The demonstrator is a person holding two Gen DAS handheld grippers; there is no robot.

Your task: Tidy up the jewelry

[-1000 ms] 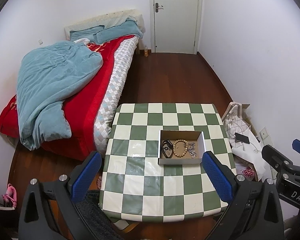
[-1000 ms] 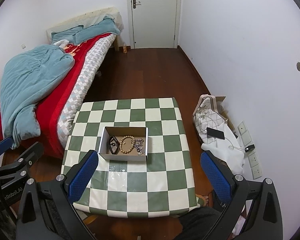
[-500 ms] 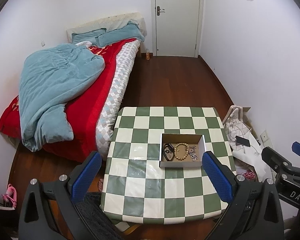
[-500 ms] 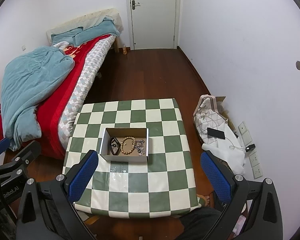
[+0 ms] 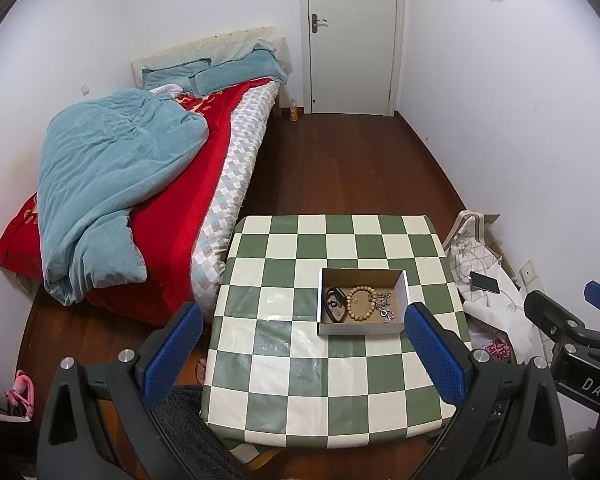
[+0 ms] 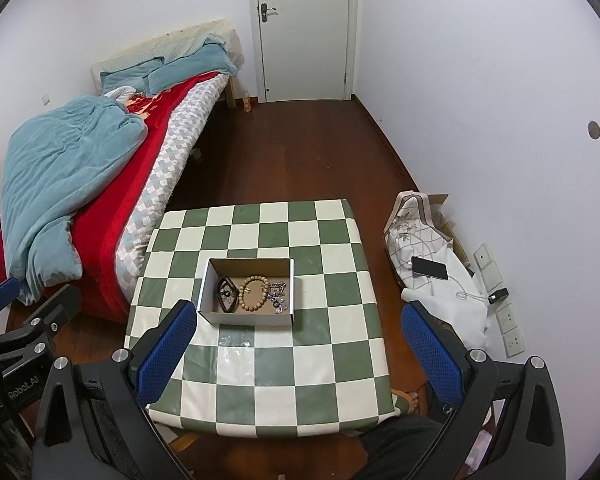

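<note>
Both grippers hang high above the checkered table [image 5: 284,364], well apart from everything on it, so by my reading the task sits either at its very start or at its very end (these views alone cannot settle which). The left gripper [image 5: 300,350] has its blue pads spread wide with nothing between them, and the right gripper [image 6: 300,348] is spread just as wide and just as empty. The jewelry all lies inside the open cardboard box [image 5: 362,276], which rests on the table toward its right side in the left wrist view: a dark bracelet [image 5: 335,305] at the left end, a wooden bead bracelet [image 5: 360,303] in the middle, and a tangle of silver chain jewelry [image 5: 385,306] at the right end, the three lying side by side and close together. Nothing lies loose on the tabletop. If sorting is still to be done, the next move calls for lowering one gripper straight down into the box and narrowing the pads around a single piece; the bead bracelet looks the easiest to pinch, while the thin chains probably need a low, careful closing to catch at all.
</note>
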